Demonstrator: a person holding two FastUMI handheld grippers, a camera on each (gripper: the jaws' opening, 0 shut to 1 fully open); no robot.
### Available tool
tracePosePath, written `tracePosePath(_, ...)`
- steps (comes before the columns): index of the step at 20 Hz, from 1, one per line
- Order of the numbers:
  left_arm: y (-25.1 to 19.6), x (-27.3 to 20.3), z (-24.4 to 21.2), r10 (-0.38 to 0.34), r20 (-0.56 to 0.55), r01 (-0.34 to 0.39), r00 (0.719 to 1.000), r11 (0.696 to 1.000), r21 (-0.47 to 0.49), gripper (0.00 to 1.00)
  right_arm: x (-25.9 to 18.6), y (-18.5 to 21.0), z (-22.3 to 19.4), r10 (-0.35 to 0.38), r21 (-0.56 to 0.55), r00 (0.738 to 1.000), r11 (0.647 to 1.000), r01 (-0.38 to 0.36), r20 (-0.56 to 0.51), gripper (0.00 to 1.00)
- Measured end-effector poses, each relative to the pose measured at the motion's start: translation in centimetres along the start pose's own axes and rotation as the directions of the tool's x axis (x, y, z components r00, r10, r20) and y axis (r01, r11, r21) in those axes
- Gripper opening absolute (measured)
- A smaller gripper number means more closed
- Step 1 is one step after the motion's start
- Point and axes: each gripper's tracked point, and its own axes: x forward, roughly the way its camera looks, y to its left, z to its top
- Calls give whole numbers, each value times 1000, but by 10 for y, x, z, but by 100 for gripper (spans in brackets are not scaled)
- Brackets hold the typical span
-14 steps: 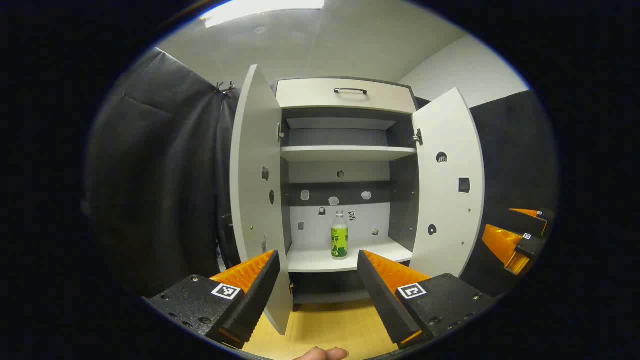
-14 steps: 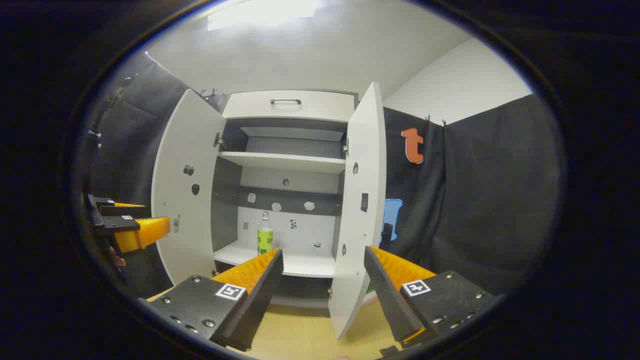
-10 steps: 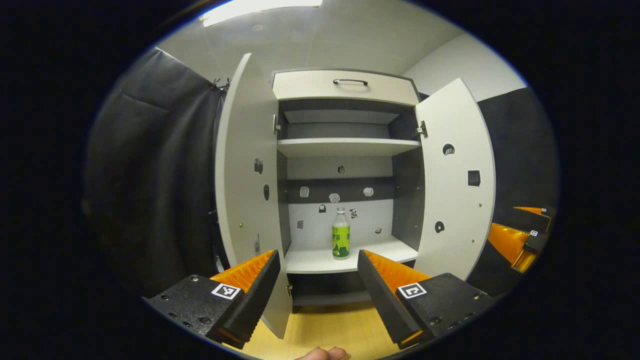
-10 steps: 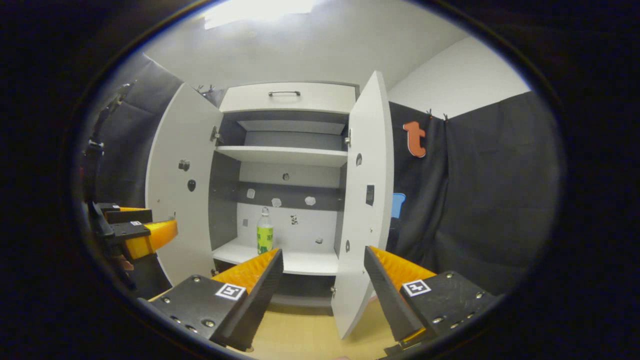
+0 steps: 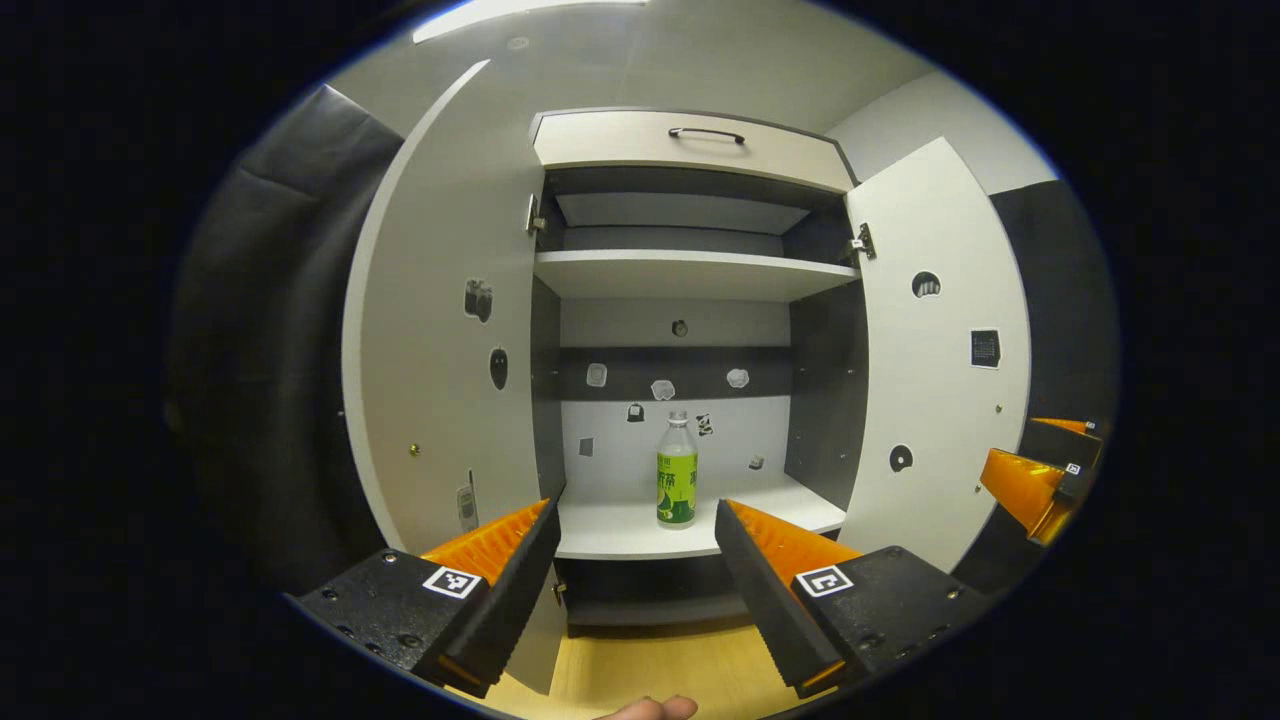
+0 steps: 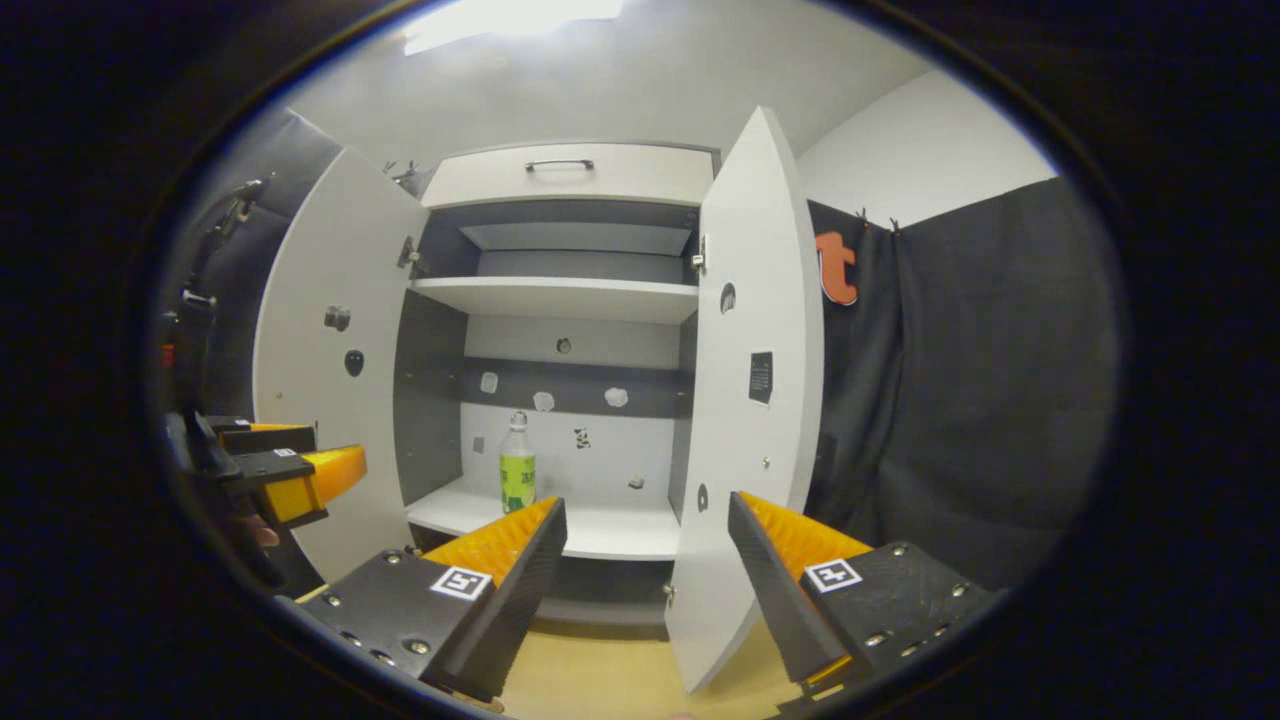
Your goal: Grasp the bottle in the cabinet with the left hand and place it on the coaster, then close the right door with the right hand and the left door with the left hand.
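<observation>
The left gripper (image 5: pixel 632 545) is spread wide and holds nothing, aimed at the clear plastic bottle with a green label (image 5: pixel 677 470) standing upright on the lower shelf of the open white cabinet (image 5: pixel 690 275). The right gripper (image 6: pixel 645 545) is also wide and empty, near the white right door (image 6: pixel 745 400), apart from it.

Bright overhead glare — sharp centre, fisheye-bent edges.
</observation>
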Motion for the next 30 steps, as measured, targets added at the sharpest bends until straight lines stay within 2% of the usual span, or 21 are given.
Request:
tracePosePath(8,0,50,-15,-15,-7,15,1000,1000,10,99,31,16,1,30,-3,999,1000,-30,26,98)
tracePosePath(15,-8,127,-32,-36,5,36,999,999,9,98,40,15,-6,18,-10,1000,1000,-18,13,98)
tracePosePath(21,-29,207,-50,-74,56,76,996,997,-32,98,48,-4,-19,-34,-24,999,999,33,-21,98)
tracePosePath(25,-41,257,-67,-73,53,72,996,997,17,99,48,-20,-23,-78,-38,996,996,77,-30,98)
tracePosePath(28,-56,283,-83,-100,23,99,995,994,48,99,50,-26,-33,-98,-41,994,995,96,-51,98)
tracePosePath(30,-54,298,-90,-84,11,83,996,994,73,98,51,-30,-39,-112,-32,991,993,110,-68,98)
